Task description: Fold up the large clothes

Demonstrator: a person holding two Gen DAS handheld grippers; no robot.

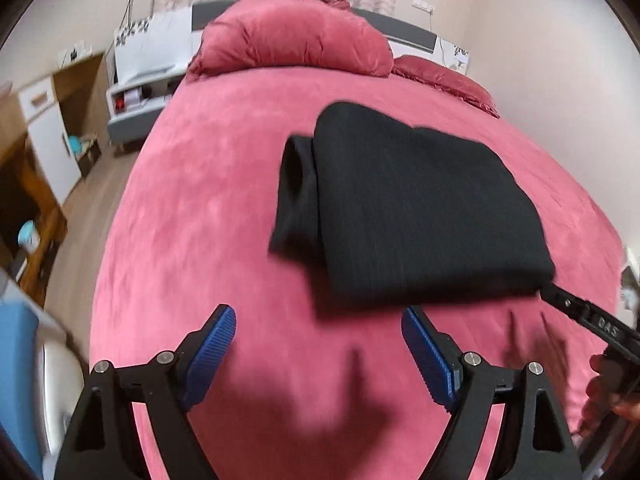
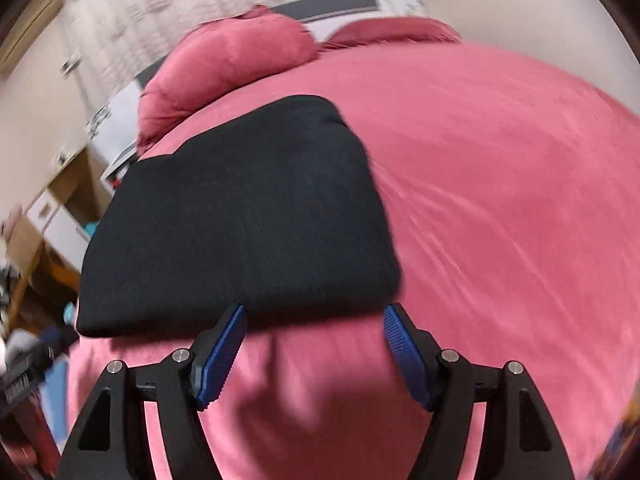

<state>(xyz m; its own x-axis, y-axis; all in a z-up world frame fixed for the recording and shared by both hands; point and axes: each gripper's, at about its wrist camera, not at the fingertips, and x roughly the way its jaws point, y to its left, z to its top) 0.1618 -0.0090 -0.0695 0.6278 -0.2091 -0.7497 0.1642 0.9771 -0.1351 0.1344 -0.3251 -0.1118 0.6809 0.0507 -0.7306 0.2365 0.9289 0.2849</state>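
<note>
A black garment (image 1: 416, 208) lies folded into a thick rectangle on the pink bed (image 1: 208, 208); a rolled part sticks out at its left side. My left gripper (image 1: 318, 320) is open and empty, just in front of the garment's near edge. My right gripper (image 2: 314, 316) is open, its fingertips at the near edge of the same garment (image 2: 240, 216), holding nothing. One finger of the right gripper shows in the left wrist view (image 1: 592, 320) at the garment's right corner.
Two pink pillows (image 1: 296, 40) lie at the head of the bed. A white nightstand (image 1: 136, 96) and wooden cabinets (image 1: 48, 128) stand to the left on the wooden floor. The bed (image 2: 520, 200) spreads wide to the right of the garment.
</note>
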